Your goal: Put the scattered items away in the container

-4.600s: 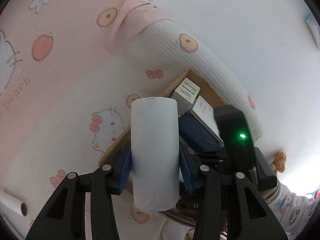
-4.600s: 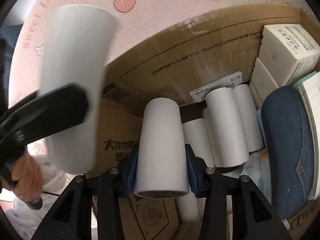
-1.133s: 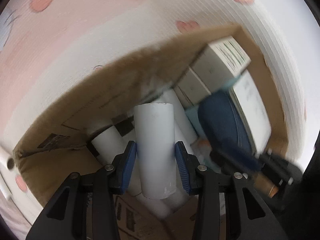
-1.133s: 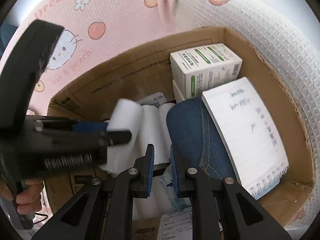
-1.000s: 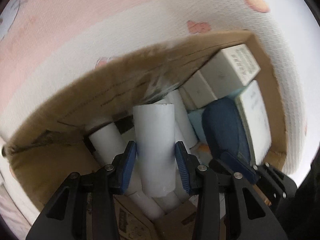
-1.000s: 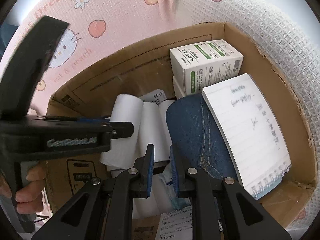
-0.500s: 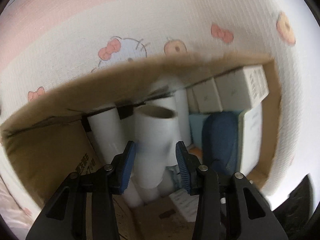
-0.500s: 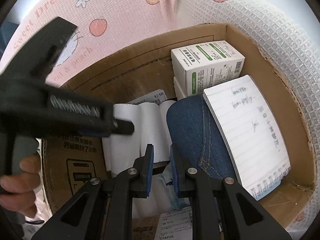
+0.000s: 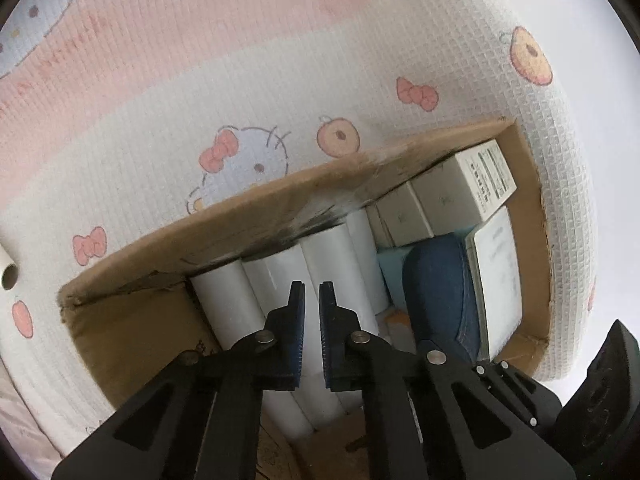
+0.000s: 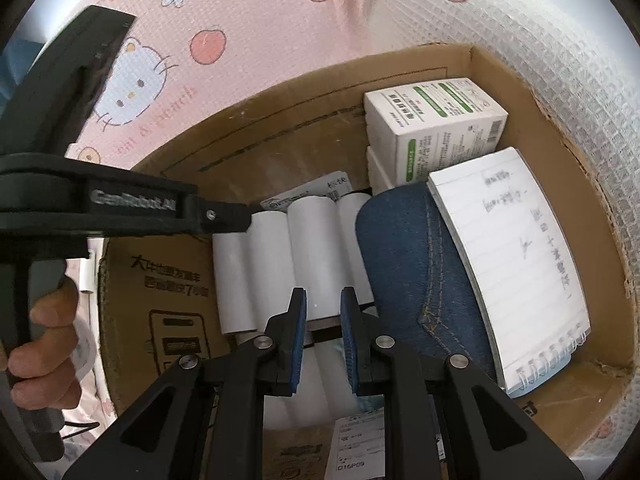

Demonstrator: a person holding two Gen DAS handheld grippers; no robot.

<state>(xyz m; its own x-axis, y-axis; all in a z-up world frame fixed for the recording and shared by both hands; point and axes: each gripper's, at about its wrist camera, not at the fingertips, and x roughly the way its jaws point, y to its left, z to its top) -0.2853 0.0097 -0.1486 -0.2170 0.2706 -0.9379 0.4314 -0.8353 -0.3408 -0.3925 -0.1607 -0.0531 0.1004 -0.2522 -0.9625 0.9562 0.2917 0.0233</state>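
A cardboard box [image 9: 132, 332] [image 10: 320, 104] sits on a pink and white cartoon blanket. Several white paper rolls [image 9: 332, 256] [image 10: 308, 248] lie side by side inside it. Beside them are a denim pouch [image 9: 436, 288] [image 10: 404, 248], a spiral notebook [image 10: 516, 264] and white and green cartons [image 10: 436, 120]. My left gripper [image 9: 312, 292] is shut and empty above the rolls. My right gripper [image 10: 323, 300] is nearly shut and empty over the rolls. The left gripper also shows in the right wrist view [image 10: 224, 216].
One more white roll [image 9: 8, 276] lies on the blanket at the far left, outside the box. The blanket [image 9: 200, 80] rises around the box. A printed label [image 10: 356, 448] lies in the near part of the box.
My left gripper has let go of the white roll, which now lies among the others in the box, and its jaws have closed. My right gripper stayed in place, empty.
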